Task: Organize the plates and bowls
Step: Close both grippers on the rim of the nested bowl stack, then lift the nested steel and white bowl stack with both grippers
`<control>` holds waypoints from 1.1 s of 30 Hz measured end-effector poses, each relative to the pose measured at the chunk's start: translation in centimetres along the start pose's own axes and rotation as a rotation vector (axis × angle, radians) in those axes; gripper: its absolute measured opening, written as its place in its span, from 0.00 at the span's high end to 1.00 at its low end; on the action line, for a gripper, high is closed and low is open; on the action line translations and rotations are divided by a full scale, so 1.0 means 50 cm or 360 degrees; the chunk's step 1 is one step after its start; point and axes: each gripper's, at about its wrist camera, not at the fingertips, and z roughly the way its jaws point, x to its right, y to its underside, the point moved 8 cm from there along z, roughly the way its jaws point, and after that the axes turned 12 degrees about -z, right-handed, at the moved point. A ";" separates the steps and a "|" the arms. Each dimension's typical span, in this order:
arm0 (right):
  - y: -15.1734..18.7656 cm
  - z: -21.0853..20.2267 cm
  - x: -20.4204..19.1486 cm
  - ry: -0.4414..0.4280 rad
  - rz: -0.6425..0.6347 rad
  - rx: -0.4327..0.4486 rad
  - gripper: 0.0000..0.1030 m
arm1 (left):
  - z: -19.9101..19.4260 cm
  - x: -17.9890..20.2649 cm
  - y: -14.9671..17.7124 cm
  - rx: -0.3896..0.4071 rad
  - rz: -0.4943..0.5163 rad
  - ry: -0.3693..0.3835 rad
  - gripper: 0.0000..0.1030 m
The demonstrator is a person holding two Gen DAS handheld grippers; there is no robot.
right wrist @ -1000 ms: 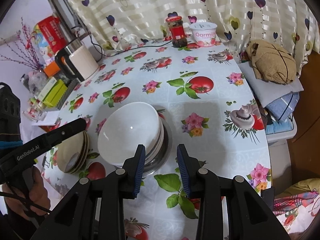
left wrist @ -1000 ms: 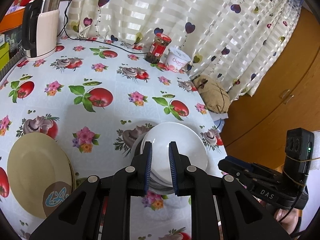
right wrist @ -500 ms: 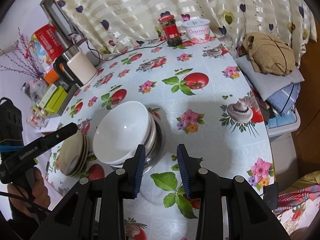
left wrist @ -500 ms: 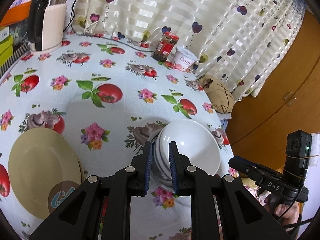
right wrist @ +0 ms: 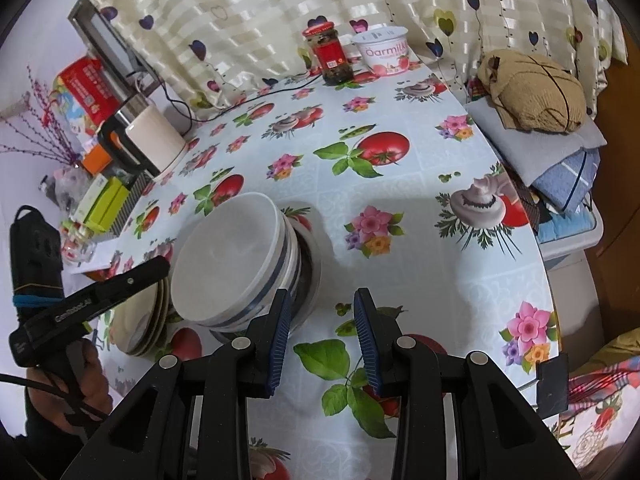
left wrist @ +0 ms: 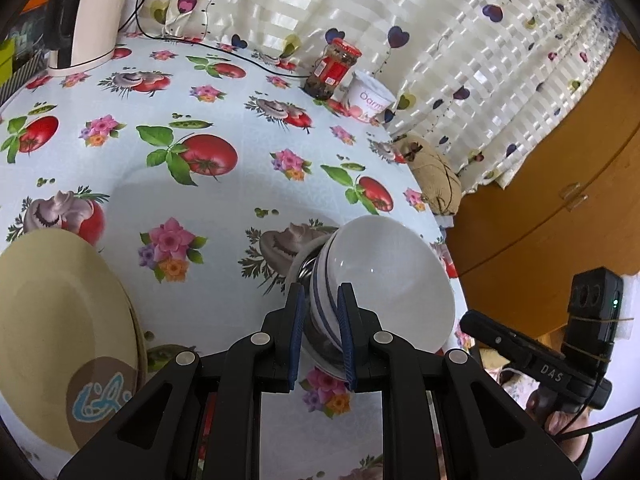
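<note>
- Your left gripper (left wrist: 322,322) has its blue pads closed on the near rim of the white bowls (left wrist: 384,280); the rim sits squeezed between them, and the stack tips over toward the right of that view.
- From the right wrist view the same white bowls (right wrist: 232,268) lean to the left, blue bands showing on their sides, above a shallow dish (right wrist: 314,276) that rests on the surface (right wrist: 420,200).
- Your right gripper (right wrist: 320,320) is part-way open with nothing between its pads; it hangs over the flowered cloth just to the right of the bowls, not touching them.
- The beige plates (left wrist: 60,328) lie stacked on the surface to the left of the bowls, near but apart from them; in the right wrist view the plates (right wrist: 140,320) sit partly behind your left gripper.
- At the far edge by the curtain (left wrist: 360,8) stand a red-lidded jar (left wrist: 334,68) and a yoghurt tub (left wrist: 370,98), side by side and well apart from the bowls.
- A kettle (right wrist: 148,140) stands at the far left of the surface.
</note>
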 end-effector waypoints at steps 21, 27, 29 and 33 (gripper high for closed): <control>0.001 0.047 0.004 -0.0093 0.0023 -0.0045 0.80 | 0.016 -0.043 0.005 -0.0072 -0.0125 0.0003 0.83; -0.001 0.075 0.003 -0.0165 0.0065 -0.0088 0.80 | 0.034 -0.054 0.012 -0.0145 -0.0162 0.0018 0.83; -0.004 0.080 0.007 -0.0158 0.0072 -0.0085 0.80 | 0.036 -0.055 0.013 -0.0143 -0.0168 0.0020 0.83; -0.001 0.091 -0.002 -0.0160 0.0060 -0.0100 0.83 | 0.049 -0.052 0.026 -0.0190 -0.0151 0.0014 0.83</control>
